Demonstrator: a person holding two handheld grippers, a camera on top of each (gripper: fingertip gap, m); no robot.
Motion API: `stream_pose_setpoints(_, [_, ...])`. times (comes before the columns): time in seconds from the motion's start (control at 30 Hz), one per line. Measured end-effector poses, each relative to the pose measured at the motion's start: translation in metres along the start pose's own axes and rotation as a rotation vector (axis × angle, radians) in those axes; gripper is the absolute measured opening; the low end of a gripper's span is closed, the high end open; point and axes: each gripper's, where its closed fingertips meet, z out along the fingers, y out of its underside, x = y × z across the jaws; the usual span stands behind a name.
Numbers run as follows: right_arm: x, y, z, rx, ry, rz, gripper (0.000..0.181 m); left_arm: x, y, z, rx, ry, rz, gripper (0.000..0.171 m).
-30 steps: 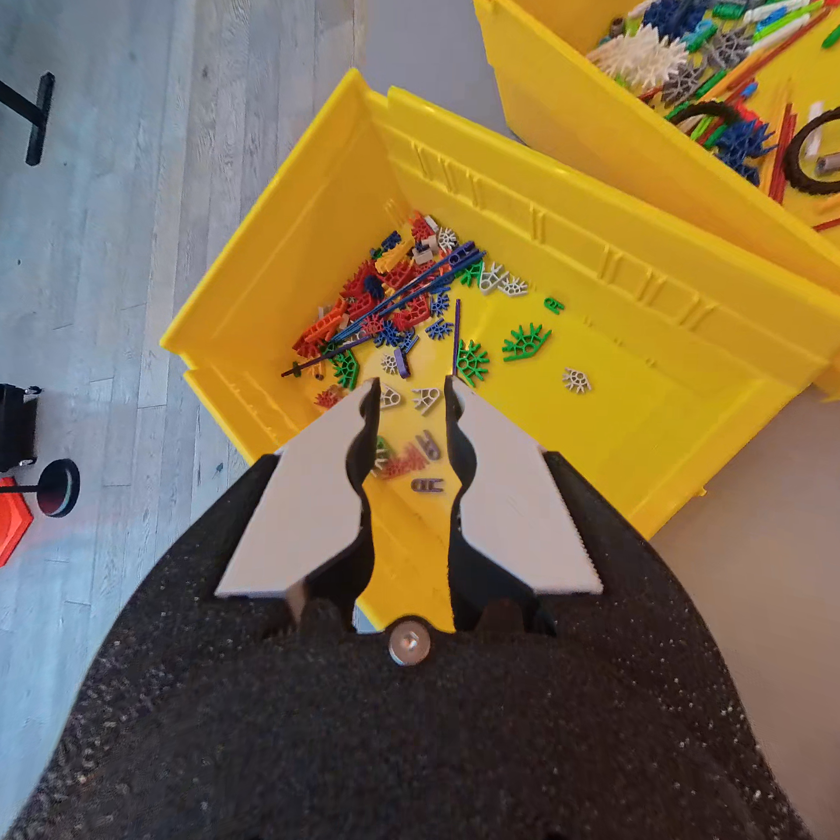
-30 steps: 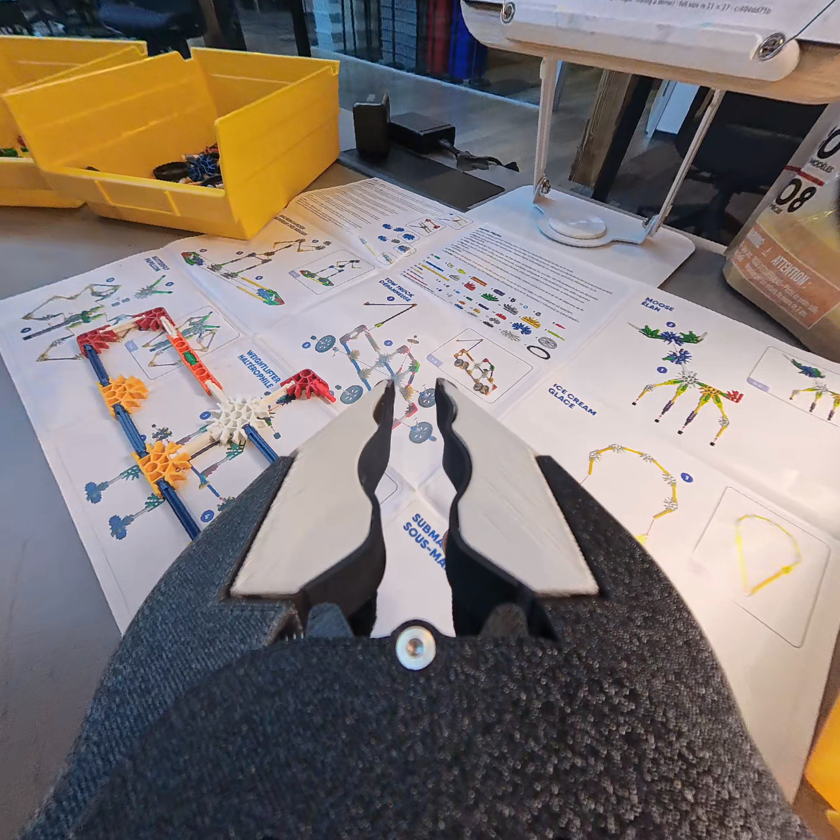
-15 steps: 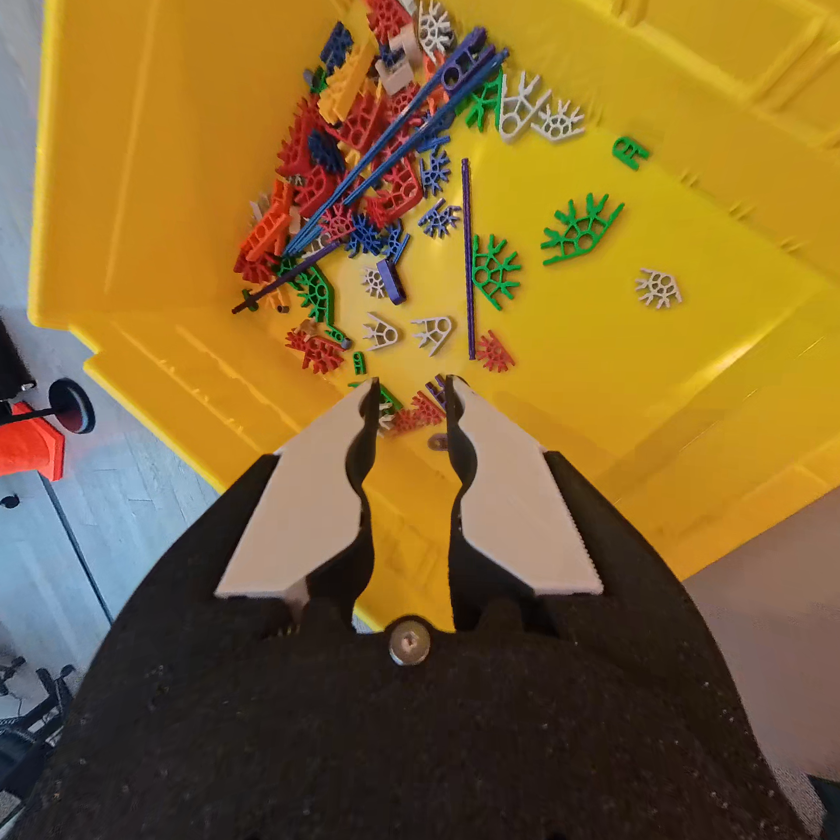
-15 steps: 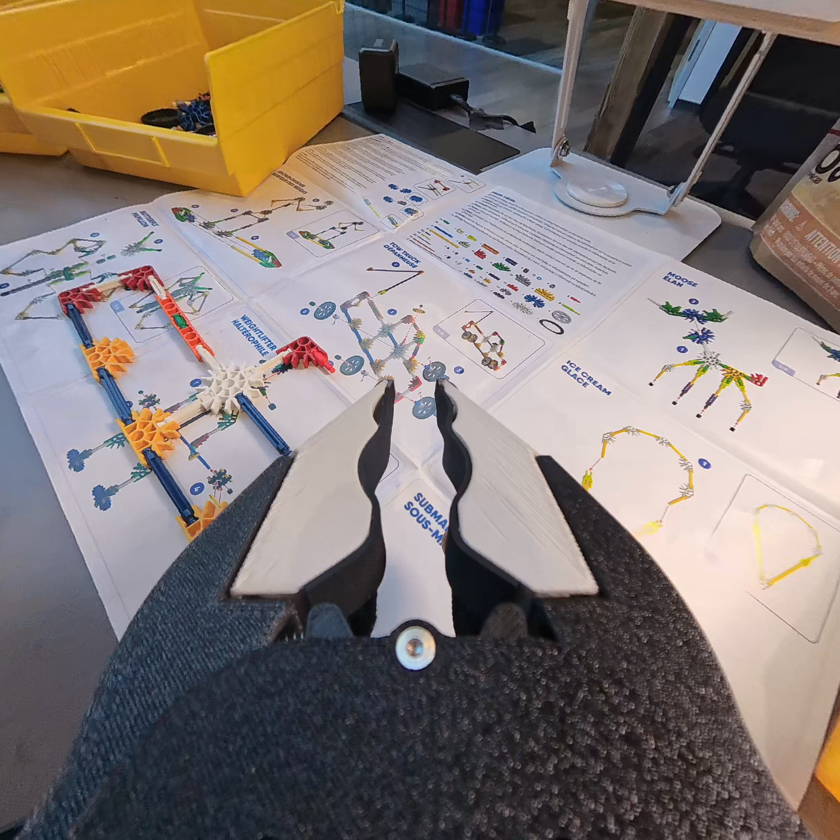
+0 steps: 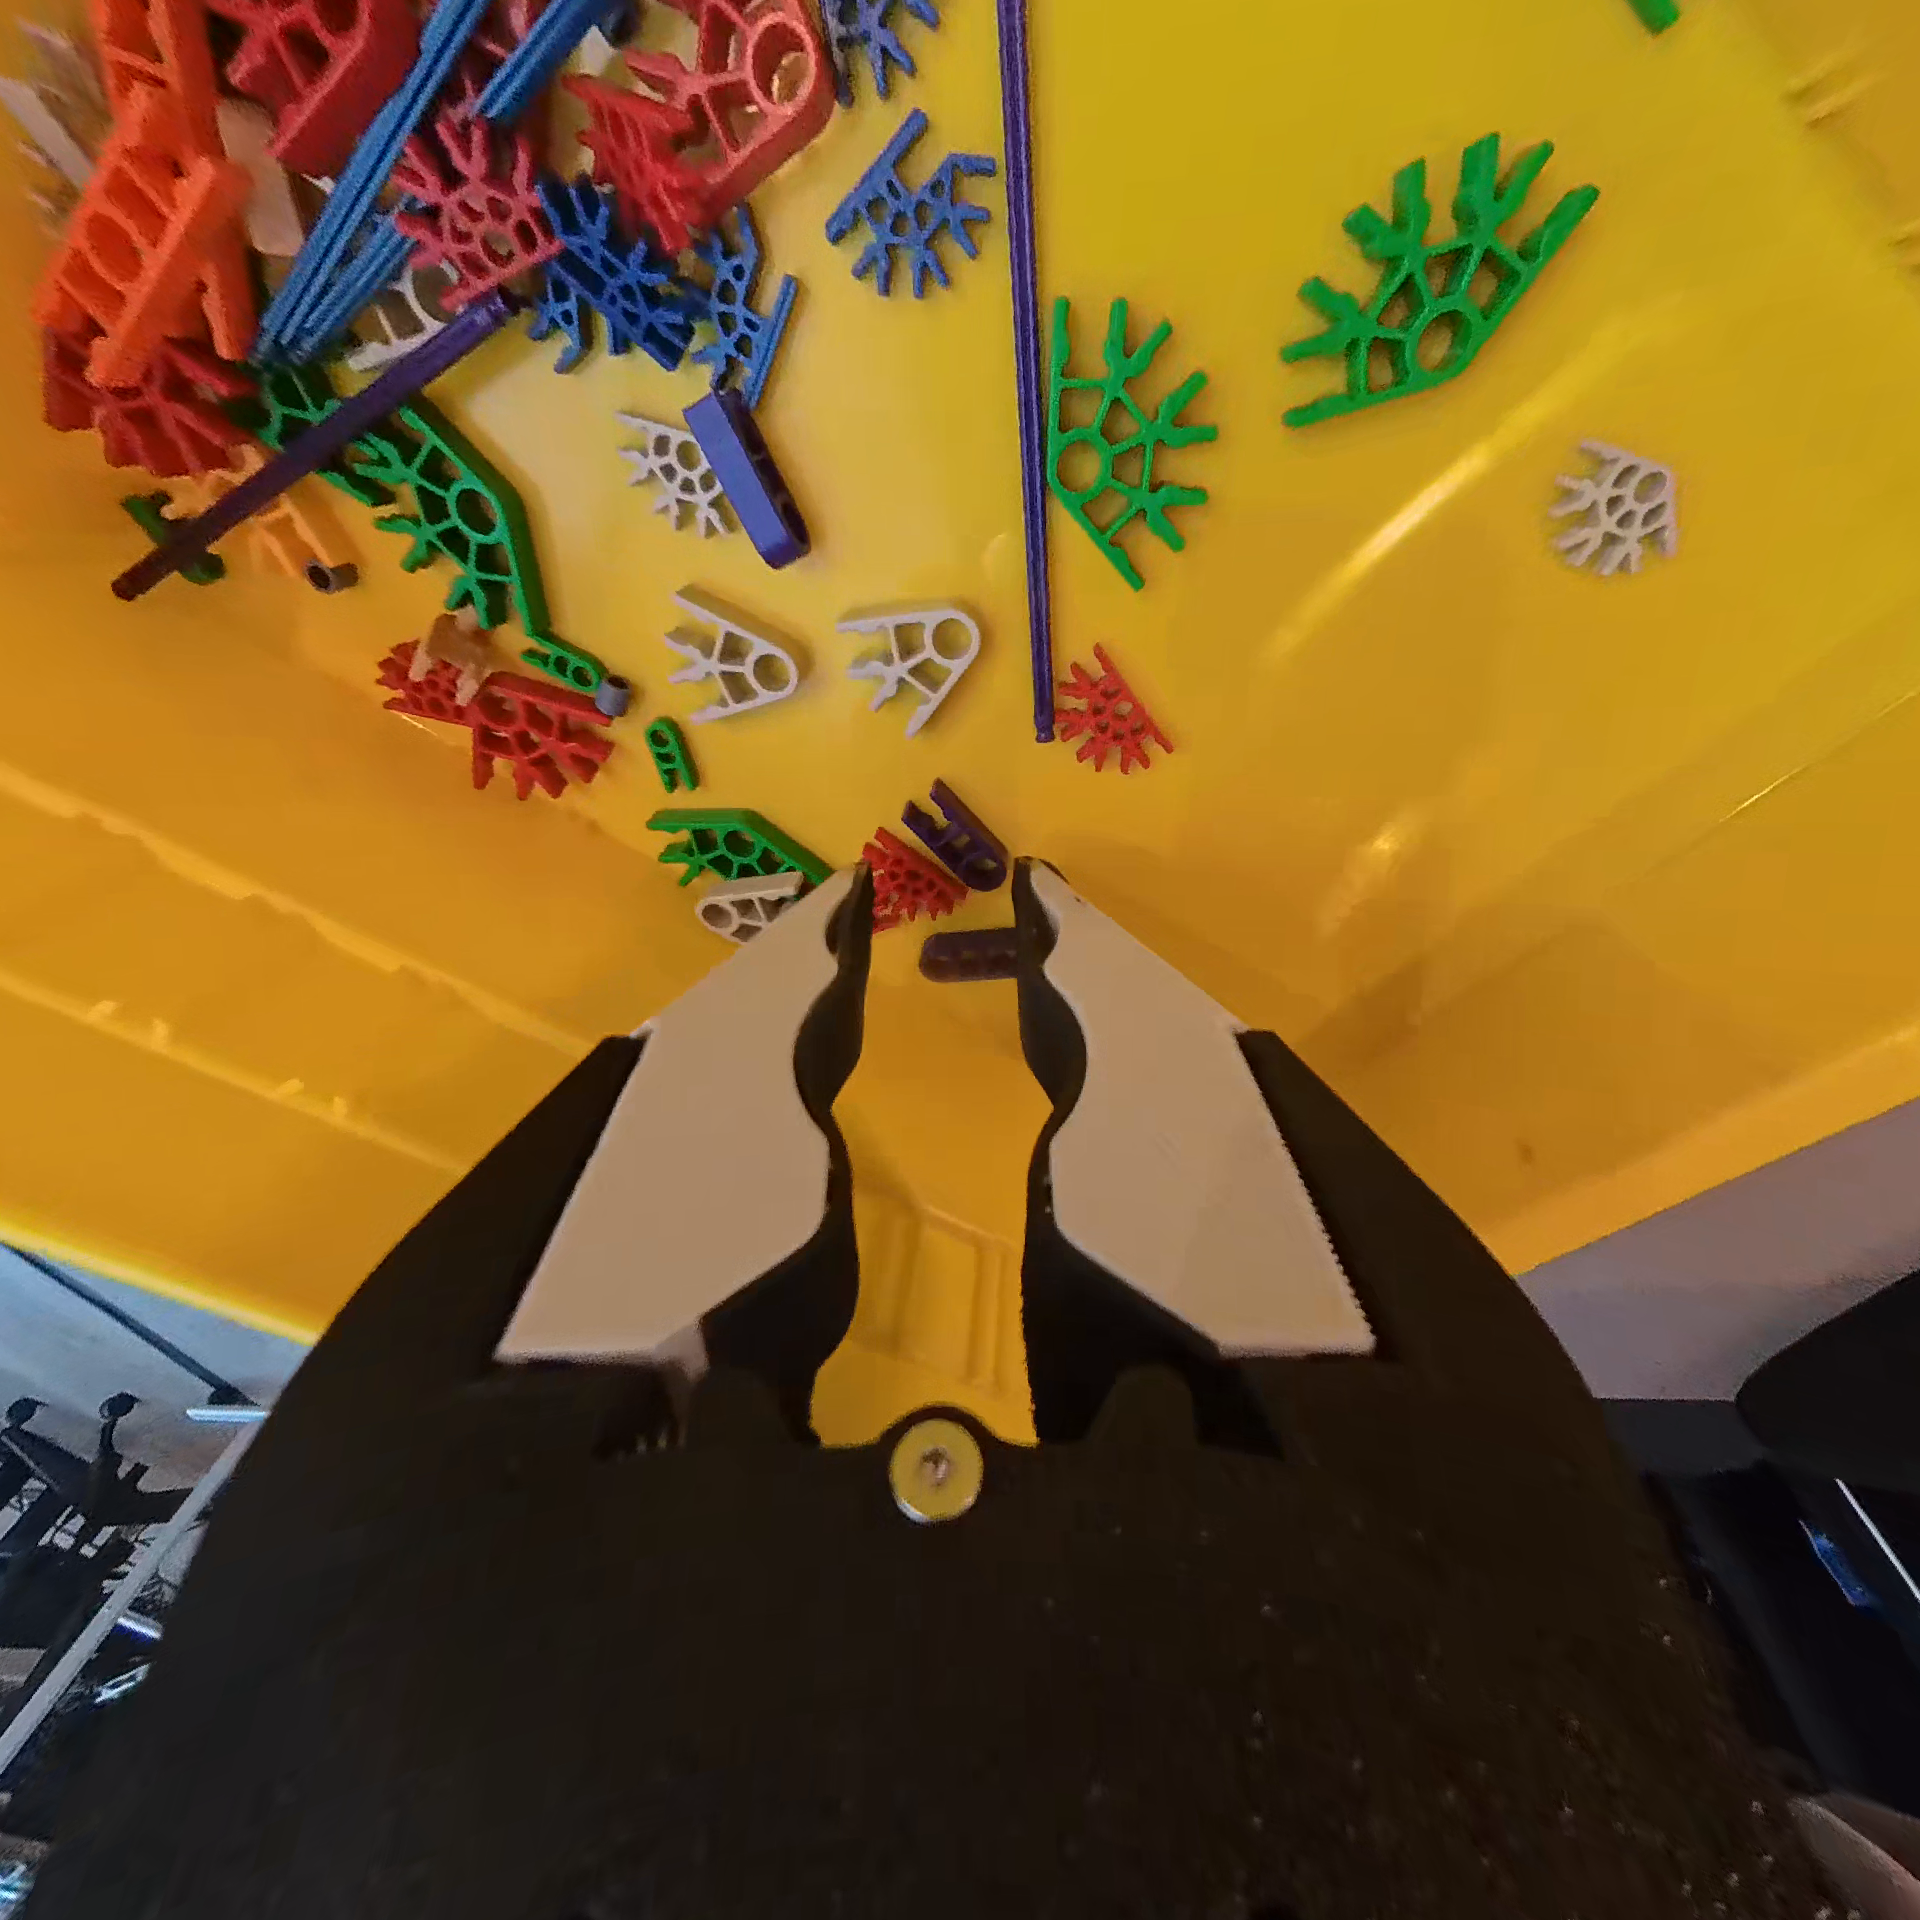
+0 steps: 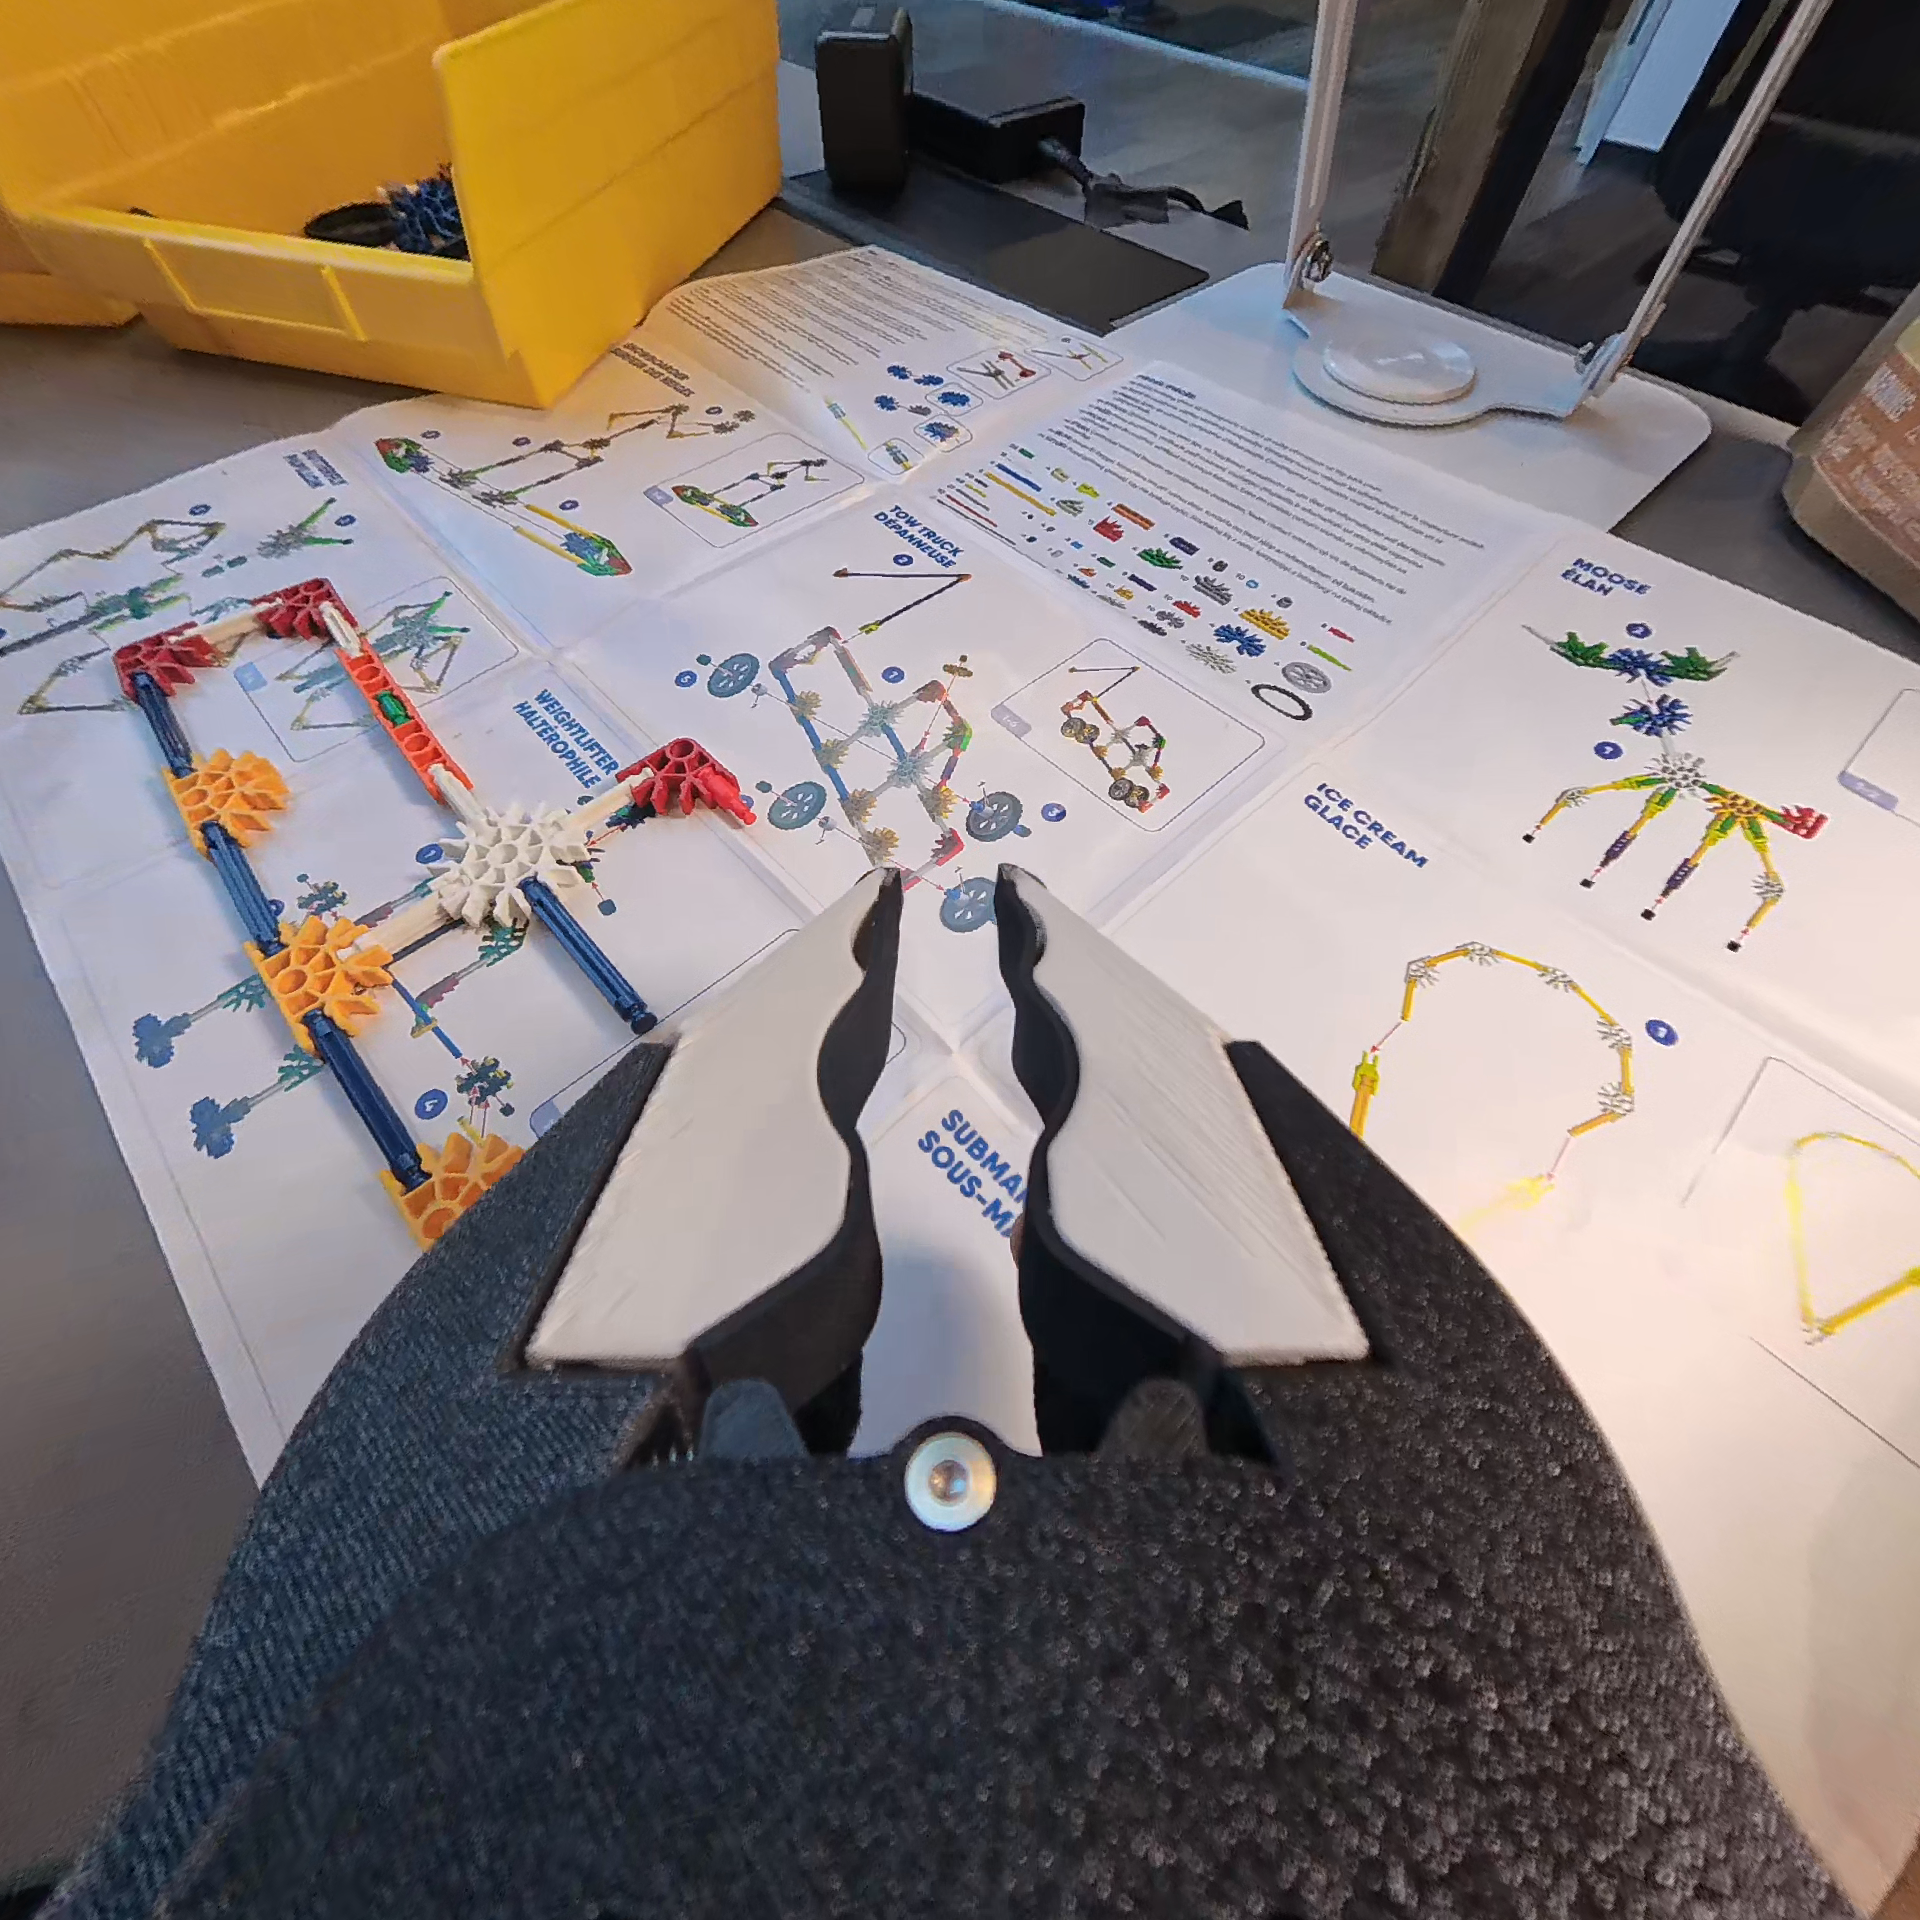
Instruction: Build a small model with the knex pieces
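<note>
My left gripper (image 5: 935, 878) is open and empty, low inside a yellow bin (image 5: 312, 987). Its tips stand beside a small red connector (image 5: 906, 883) and two purple clips (image 5: 961, 826), one (image 5: 966, 954) lying between the jaws. A long purple rod (image 5: 1027, 364), green connectors (image 5: 1127, 436) and grey connectors (image 5: 914, 657) lie farther in. My right gripper (image 6: 940, 883) is open and empty, above a printed instruction sheet (image 6: 1299, 831). A partly built rod-and-connector frame (image 6: 343, 862) lies on the sheet to its left.
A heap of red, orange and blue pieces (image 5: 416, 187) fills the bin's far left. Another yellow bin (image 6: 416, 197) stands at the table's back left. A white stand base (image 6: 1403, 374), a black adapter (image 6: 862, 125) and a brown box (image 6: 1870, 457) are at the back. My hands' fingertips stand some 70 centimeters from each other. From the left gripper's tips to the long purple rod (image 5: 1027, 364) is close to 8 centimeters.
My left gripper has gone down into the yellow bin, close to the loose pieces on its floor. My right gripper has tilted a little lower over the sheet. Both stay open.
</note>
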Motion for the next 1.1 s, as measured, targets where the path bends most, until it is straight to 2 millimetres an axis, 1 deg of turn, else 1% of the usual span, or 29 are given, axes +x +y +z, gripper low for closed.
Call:
stream_pose_setpoints(0.13, [0.002,0.000,0.000,0.002,0.001,0.022,0.017,-0.001,-0.003,0.008,-0.029,-0.002,-0.003,0.016])
stream_pose_setpoints(0.17, [0.003,0.000,0.000,0.003,0.001,0.024,0.017,-0.003,-0.005,0.008,-0.028,-0.013,-0.001,0.013])
stream_pose_setpoints(0.37, [0.002,0.000,0.000,0.008,-0.005,0.030,0.017,-0.003,-0.006,0.008,-0.041,-0.021,0.006,0.011])
stream_pose_setpoints(0.43, [0.002,0.000,-0.001,0.009,-0.006,0.031,0.017,-0.002,-0.007,0.009,-0.035,-0.024,0.009,0.007])
stream_pose_setpoints(0.87, [0.000,0.002,0.002,-0.010,-0.005,0.010,0.017,-0.003,-0.004,0.008,0.003,-0.051,0.020,0.007])
stream_pose_setpoints(1.1, [-0.005,0.004,0.003,-0.021,-0.013,-0.027,0.017,-0.003,-0.003,-0.001,0.042,-0.065,0.013,0.007])
